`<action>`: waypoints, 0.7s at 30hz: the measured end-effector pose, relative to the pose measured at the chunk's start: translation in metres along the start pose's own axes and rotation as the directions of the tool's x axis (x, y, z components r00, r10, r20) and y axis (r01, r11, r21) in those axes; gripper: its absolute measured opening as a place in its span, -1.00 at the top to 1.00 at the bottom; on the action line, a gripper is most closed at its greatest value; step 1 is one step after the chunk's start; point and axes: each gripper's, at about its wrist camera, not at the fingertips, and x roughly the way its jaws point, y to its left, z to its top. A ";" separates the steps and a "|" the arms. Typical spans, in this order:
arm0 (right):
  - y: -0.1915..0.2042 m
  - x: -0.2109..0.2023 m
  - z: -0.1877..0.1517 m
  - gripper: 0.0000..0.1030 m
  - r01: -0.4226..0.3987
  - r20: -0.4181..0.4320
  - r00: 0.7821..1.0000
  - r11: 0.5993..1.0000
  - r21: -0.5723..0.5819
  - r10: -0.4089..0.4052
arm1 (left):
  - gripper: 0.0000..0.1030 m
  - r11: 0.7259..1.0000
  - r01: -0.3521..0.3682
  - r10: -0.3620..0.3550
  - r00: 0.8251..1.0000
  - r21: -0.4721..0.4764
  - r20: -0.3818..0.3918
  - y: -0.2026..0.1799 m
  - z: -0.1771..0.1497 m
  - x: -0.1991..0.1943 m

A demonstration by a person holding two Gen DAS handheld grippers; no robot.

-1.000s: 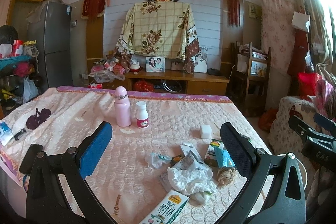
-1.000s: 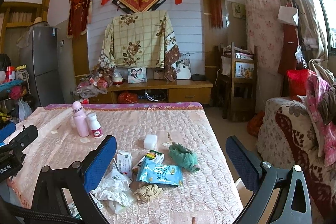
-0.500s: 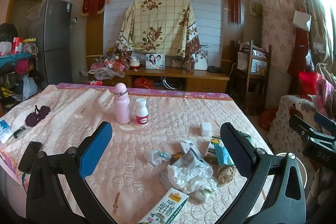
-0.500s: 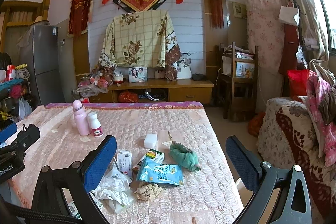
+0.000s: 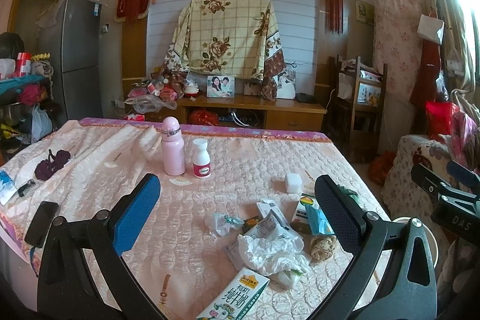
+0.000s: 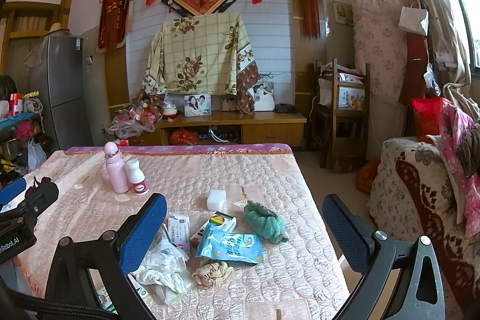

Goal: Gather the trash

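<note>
Over the last second almost nothing shifts: the left gripper [image 5: 237,213] only tips a touch, so the table sits slightly lower in its view, and the right gripper [image 6: 244,225] hangs where it was, both with jaws spread wide and empty. The trash lies untouched near the table's [image 5: 240,158] right front corner: crumpled white paper [image 5: 270,252], milk carton [image 5: 237,297], blue packet [image 6: 229,248], brown wad [image 6: 213,272]. I'd say collecting hasn't begun.

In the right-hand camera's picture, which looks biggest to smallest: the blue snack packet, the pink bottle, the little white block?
As they look there:
1. Blue snack packet, though it lies nearest the camera.
2. Pink bottle, farther back.
3. White block, clearly smallest.
</note>
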 end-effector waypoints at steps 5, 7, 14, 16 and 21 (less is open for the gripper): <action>0.006 0.001 -0.003 -1.00 0.000 -0.005 1.000 1.000 -0.008 0.000 | -0.99 1.000 0.001 -0.001 1.000 -0.003 -0.005 0.000 -0.001 0.001; 0.007 0.001 -0.004 -1.00 -0.001 -0.005 1.000 1.000 -0.009 0.000 | -0.99 1.000 0.002 -0.002 1.000 -0.002 -0.007 0.000 -0.001 0.002; 0.014 0.004 -0.008 -1.00 -0.005 -0.020 1.000 1.000 -0.011 0.004 | -0.99 1.000 0.000 0.000 1.000 -0.005 -0.018 0.001 -0.006 0.006; 0.012 0.006 -0.006 -1.00 -0.007 -0.026 1.000 1.000 -0.015 0.007 | -0.99 1.000 -0.001 0.001 1.000 -0.005 -0.023 0.001 -0.007 0.007; 0.014 0.010 -0.007 -1.00 -0.012 -0.037 0.999 1.000 -0.026 0.011 | -0.99 1.000 -0.004 0.003 0.999 -0.007 -0.034 0.003 -0.009 0.011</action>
